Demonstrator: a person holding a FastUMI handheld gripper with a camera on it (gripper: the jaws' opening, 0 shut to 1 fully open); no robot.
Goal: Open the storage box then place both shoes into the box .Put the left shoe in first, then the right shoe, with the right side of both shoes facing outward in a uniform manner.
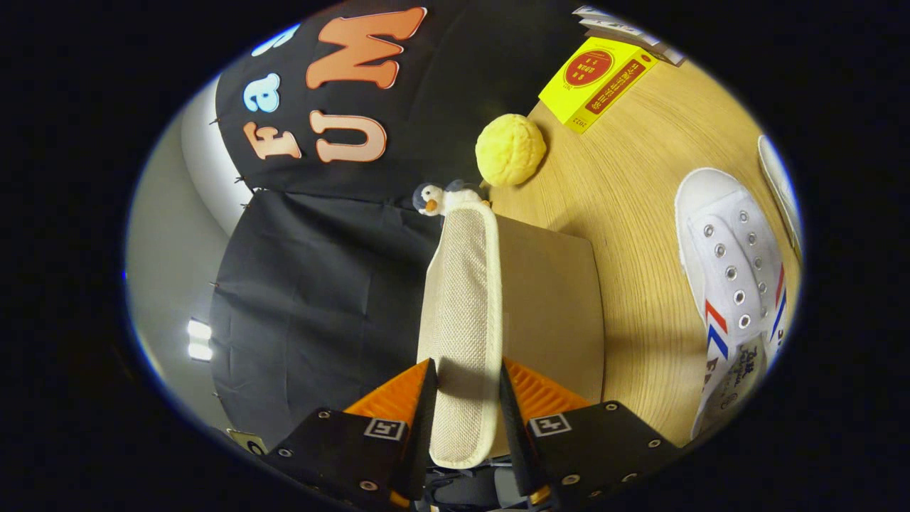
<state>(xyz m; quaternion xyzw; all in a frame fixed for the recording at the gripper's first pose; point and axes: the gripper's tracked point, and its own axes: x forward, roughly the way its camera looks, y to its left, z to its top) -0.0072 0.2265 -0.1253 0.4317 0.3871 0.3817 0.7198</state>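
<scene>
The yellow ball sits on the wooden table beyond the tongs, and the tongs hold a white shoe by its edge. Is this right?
Not quite. In the gripper view the tongs hold the beige fabric lid by its edge, one finger on each side. The white shoe lies apart on the wooden table, untouched. The yellow ball is indeed on the table beyond the tongs.

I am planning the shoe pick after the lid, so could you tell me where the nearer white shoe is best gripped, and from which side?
Grip the white shoe across its collar, just behind the eyelets, coming from above: the opening faces up and its walls look thin enough to pinch. Meanwhile the gripper is shut on the lid of the storage box, so that goes first.
</scene>
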